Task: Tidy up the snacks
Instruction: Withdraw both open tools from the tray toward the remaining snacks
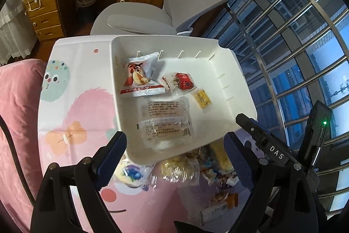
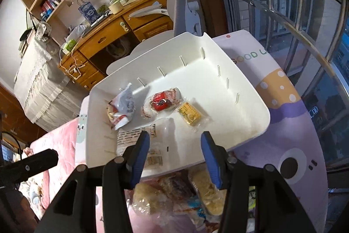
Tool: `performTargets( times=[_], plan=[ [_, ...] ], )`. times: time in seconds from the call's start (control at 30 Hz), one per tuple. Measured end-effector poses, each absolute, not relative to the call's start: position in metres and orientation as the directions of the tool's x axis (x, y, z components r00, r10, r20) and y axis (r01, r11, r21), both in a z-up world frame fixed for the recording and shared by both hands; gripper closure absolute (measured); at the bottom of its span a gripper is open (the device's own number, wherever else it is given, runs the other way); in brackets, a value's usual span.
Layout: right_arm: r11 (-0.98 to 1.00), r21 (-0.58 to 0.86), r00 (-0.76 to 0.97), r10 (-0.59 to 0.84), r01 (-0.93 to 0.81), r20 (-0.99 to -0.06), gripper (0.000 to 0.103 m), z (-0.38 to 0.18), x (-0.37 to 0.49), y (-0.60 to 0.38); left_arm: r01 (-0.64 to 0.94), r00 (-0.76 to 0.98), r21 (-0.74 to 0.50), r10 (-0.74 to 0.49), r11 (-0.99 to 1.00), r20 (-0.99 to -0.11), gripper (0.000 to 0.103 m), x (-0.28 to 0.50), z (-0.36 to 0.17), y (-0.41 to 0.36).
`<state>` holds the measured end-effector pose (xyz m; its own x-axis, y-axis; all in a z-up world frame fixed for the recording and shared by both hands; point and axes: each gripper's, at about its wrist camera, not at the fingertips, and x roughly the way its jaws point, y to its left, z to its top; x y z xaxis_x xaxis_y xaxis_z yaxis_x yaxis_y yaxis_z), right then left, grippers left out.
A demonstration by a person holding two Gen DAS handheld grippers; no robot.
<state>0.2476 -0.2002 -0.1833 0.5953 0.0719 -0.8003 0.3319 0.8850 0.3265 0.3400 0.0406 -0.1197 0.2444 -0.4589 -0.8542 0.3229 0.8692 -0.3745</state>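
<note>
Pastel cartoon-print tablecloth (image 1: 72, 110) covers a table beside a barred window. On it sits a white tray (image 1: 231, 71) holding several wrapped snacks (image 1: 139, 78); more snack packets (image 2: 174, 195) lie piled just in front of it. Left gripper (image 1: 175, 150) and right gripper (image 2: 175, 152) hover above, jaws apart, gripping nothing.

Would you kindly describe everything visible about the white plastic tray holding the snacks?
The white plastic tray is a shallow rectangular bin with rounded corners, a flared rim and thin ribs along its inner walls. It sits upright on the patterned cloth, its near edge against the loose snack pile. Inside lie a red-and-white packet, a small red packet, a yellow packet and two clear wrapped packets. Neither gripper touches it.
</note>
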Motion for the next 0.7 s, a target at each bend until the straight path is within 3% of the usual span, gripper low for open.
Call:
performTargets(
  times=[0.7],
  plan=[
    [0.743, 0.367, 0.617, -0.078, 0.560, -0.783, 0.052, -0.161, 0.101, -0.131, 0.491, 0.221, -0.352, -0.505, 0.797, -0.834, 0.013, 0.242, -0.093, 0.147]
  ],
)
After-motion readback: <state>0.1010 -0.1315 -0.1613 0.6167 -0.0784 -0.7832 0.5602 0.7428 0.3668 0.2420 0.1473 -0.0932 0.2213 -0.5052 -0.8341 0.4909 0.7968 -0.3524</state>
